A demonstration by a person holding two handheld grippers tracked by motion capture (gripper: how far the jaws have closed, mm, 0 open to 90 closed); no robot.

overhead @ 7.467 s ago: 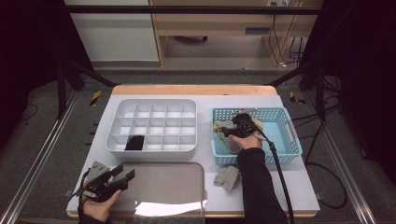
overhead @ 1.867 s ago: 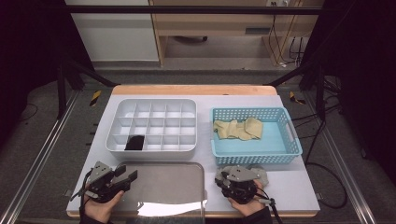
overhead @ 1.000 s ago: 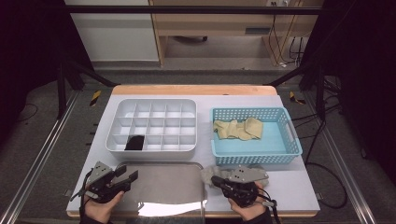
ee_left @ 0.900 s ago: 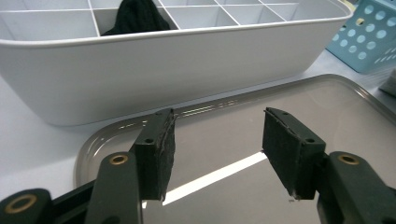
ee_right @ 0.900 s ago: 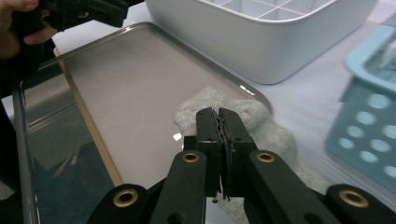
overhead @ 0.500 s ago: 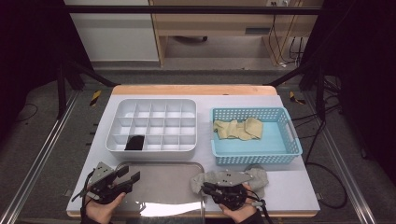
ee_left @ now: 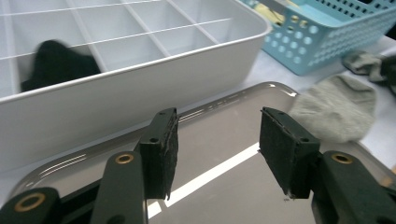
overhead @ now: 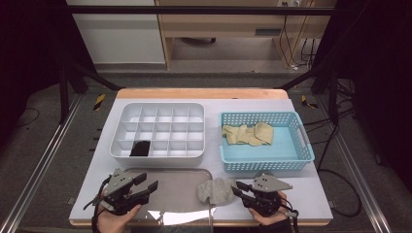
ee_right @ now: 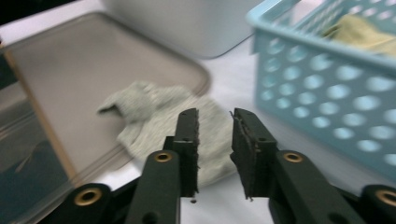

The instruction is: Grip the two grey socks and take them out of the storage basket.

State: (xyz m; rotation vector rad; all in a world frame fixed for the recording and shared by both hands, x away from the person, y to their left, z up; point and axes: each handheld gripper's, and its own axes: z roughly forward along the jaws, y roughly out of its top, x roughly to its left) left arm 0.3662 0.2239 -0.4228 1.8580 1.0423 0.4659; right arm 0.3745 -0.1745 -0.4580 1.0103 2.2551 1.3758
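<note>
the right gripper [overhead: 241, 190] sits at the near edge of the table, just right of the grey sock [overhead: 217, 191]. its jaws have just been opening and now stand a little apart with nothing pinched between them. in the right gripper view [ee_right: 214, 154] the gap is narrow and the sock [ee_right: 159, 123] lies on the table just beyond the tips; whether the tips touch the cloth i cannot tell. the sock lies crumpled, draped over the right rim of the metal tray [overhead: 170, 189], part on the tray and part on the table.

the left gripper [overhead: 145, 185] hovers over the left part of the tray, jaws spread wide and empty, though they have just been closing a little. in the left gripper view [ee_left: 217, 151] the bare tray [ee_left: 224, 140] shows between the pads.

behind stand a white divided box [overhead: 160, 128] with a black sock [overhead: 141, 148] in one near compartment, and a blue basket [overhead: 265, 155] holding yellow socks [overhead: 248, 134].
</note>
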